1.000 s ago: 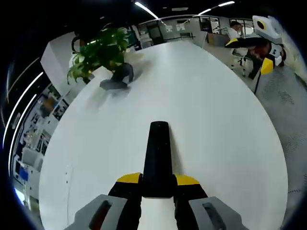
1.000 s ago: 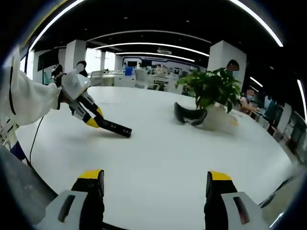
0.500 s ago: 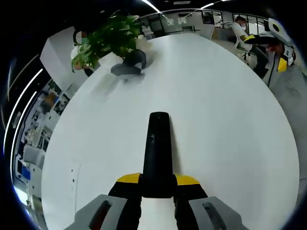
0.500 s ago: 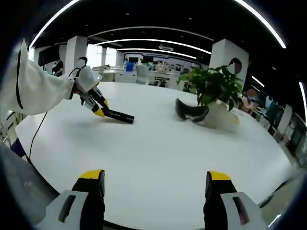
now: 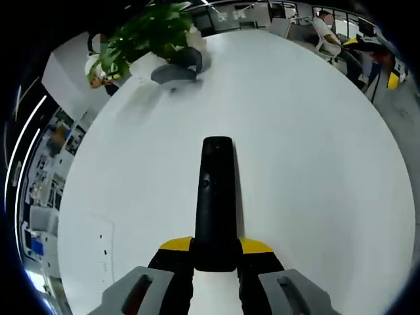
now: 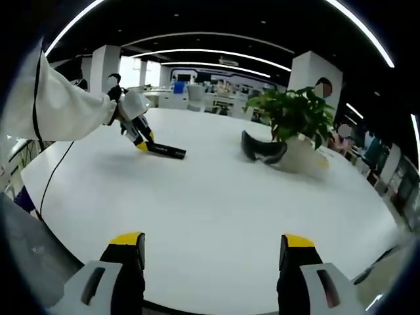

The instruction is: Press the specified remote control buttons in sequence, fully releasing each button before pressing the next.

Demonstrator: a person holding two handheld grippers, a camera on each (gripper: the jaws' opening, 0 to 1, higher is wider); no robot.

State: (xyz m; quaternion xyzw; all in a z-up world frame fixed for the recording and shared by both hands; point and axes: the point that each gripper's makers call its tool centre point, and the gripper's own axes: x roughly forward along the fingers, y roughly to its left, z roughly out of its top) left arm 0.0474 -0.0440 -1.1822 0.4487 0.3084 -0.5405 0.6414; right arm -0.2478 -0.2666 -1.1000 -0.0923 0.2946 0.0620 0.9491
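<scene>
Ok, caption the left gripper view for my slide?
Left tongs clamp a black remote over the white table.

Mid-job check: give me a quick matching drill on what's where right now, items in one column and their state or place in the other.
Items:
1. remote control
2. left gripper
3. right gripper
4. potted plant

States or places:
A. open, holding nothing
B. far side of the white table, beside a dark headset
C. shut on the remote
D. black, sticking out from between yellow-tipped jaws

Pairs: 1-D, 2-C, 3-A, 4-B
</scene>
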